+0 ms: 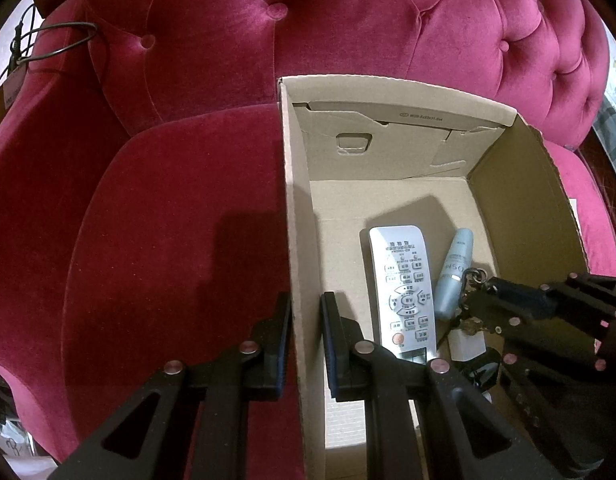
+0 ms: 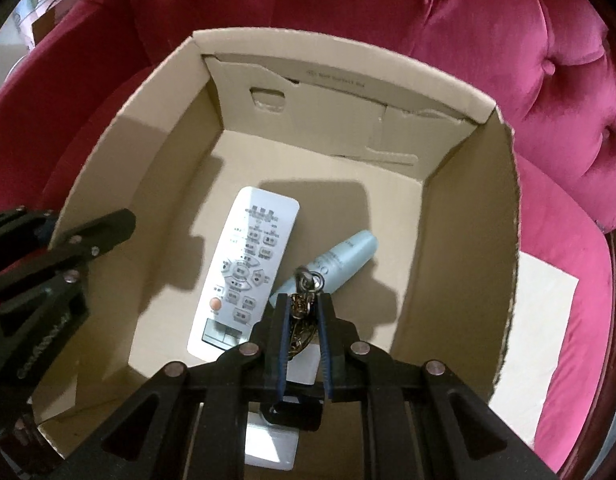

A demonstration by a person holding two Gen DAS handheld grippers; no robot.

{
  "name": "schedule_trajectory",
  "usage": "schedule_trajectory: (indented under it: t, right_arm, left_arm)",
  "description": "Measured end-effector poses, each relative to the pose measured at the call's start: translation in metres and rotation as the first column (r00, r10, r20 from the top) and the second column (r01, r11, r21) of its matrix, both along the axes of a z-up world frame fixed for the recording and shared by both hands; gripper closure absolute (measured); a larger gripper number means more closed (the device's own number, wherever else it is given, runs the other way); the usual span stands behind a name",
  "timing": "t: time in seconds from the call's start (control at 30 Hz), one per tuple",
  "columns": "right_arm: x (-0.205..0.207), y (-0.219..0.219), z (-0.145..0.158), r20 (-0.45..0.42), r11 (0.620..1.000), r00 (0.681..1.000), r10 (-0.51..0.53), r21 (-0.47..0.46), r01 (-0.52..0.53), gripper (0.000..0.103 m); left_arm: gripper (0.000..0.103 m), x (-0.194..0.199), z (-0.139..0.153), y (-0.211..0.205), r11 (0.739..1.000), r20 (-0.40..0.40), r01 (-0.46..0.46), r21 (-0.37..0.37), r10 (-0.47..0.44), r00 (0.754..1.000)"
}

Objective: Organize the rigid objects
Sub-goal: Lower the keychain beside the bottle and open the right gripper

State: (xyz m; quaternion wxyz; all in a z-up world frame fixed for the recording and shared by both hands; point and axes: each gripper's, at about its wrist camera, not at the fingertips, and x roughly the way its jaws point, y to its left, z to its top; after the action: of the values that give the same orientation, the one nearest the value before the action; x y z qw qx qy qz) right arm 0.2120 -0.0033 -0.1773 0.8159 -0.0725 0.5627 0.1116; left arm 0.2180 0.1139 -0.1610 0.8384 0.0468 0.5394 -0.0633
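Observation:
An open cardboard box (image 1: 296, 208) (image 2: 504, 240) stands on a red velvet seat. My left gripper (image 1: 306, 320) (image 2: 82, 224) is shut on the box's left wall, one finger inside and one outside. On the box floor a white remote control (image 1: 404, 292) (image 2: 246, 264) lies beside a pale blue tube (image 1: 454, 272) (image 2: 344, 258). My right gripper (image 2: 304, 312) (image 1: 474, 300) hangs low inside the box, shut on an ornate brass keychain (image 2: 302, 308) whose ring (image 2: 308, 280) pokes out past the fingertips. A small white block (image 1: 466, 346) (image 2: 304, 368) lies under it.
The box rests on a tufted red armchair (image 1: 168, 220) (image 2: 568, 80). A white sheet of paper (image 2: 548, 320) lies on the seat right of the box. A black cable (image 1: 56, 40) loops over the left armrest. The far half of the box floor is bare.

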Motion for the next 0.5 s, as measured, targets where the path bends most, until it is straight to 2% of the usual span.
schedule_trajectory:
  t: [0.27, 0.4, 0.5]
  right_arm:
    - [0.000, -0.004, 0.001, -0.001, 1.000, 1.000, -0.001, 0.025, 0.002, 0.089]
    - [0.000, -0.005, 0.006, 0.011, 1.000, 1.000, -0.008, 0.026, 0.007, 0.080]
    - [-0.002, -0.006, 0.011, 0.026, 1.000, 1.000, -0.008, 0.030, 0.007, 0.080]
  left_arm:
    - [0.087, 0.000, 0.000, -0.001, 1.000, 0.001, 0.001, 0.003, -0.001, 1.000]
    - [0.087, -0.001, 0.000, -0.002, 1.000, 0.002, 0.002, 0.005, -0.002, 1.000]
    - [0.087, 0.000, 0.000, 0.000, 1.000, 0.002, 0.003, 0.005, -0.003, 1.000]
